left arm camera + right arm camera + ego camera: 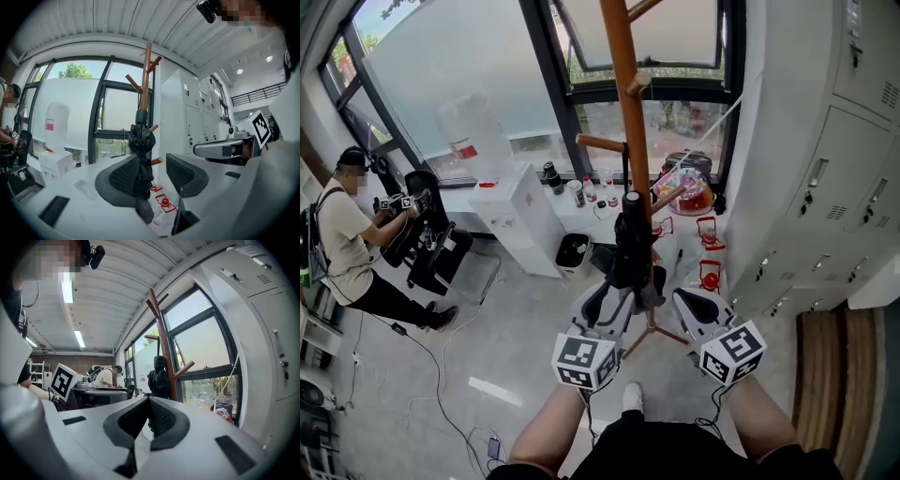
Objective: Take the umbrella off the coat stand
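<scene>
A black folded umbrella (628,246) hangs upright against the brown wooden coat stand (623,84), beside its lower pegs. My left gripper (612,298) is level and open, and the umbrella's lower part sits between its jaws. In the left gripper view the umbrella (140,140) lies against the left pad (123,177), with a clear gap to the right pad (180,172). The left gripper (152,161) faces the stand (146,79). My right gripper (689,302) is just right of the umbrella. In its own view the right gripper (149,401) is shut and empty, with the umbrella (159,378) and stand (165,343) beyond it.
A seated person (347,234) holds other grippers at the left. A white cabinet (525,216) and a water bottle (473,131) stand under the window. Grey lockers (825,187) line the right wall. Red items (709,274), a black bin (574,251) and cables (441,375) lie on the floor.
</scene>
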